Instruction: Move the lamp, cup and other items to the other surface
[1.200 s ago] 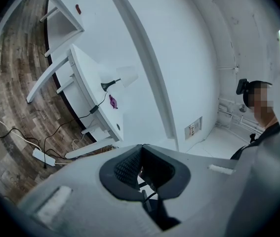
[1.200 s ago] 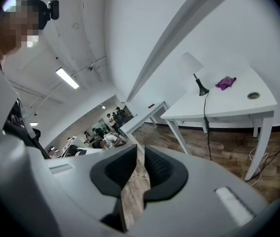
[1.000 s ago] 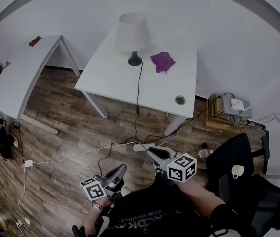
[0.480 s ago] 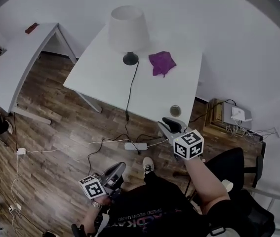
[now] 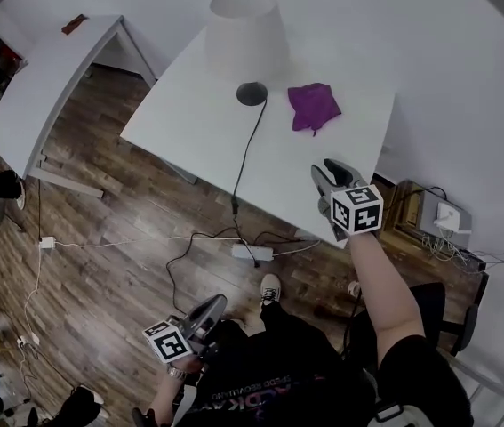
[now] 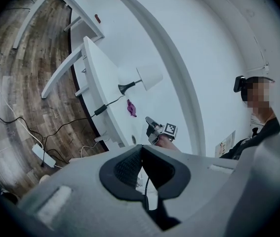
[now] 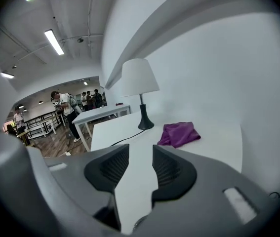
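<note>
A white-shaded lamp [image 5: 247,36] with a black base stands at the back of the white table [image 5: 198,132]. Its cord runs off the front edge. A purple cloth [image 5: 314,107] lies to the right of the base. My right gripper [image 5: 330,174] hovers over the table's near right part. Its jaws are opening, with nothing between the pads [image 7: 114,166]. It faces the lamp [image 7: 140,80] and the cloth [image 7: 179,132]. No cup shows clearly; the right gripper covers that spot. My left gripper [image 5: 207,314] hangs low beside my body with its jaws together and empty.
A second white table [image 5: 47,87] stands to the left with a small reddish item [image 5: 76,23] at its far end. A power strip [image 5: 252,253] and cables lie on the wood floor. A box of electronics [image 5: 429,216] sits by the wall at right.
My right gripper has risen from above the floor to over the table's near right part, and its jaws have parted. The cup has gone from sight beneath it. The left gripper has stayed put.
</note>
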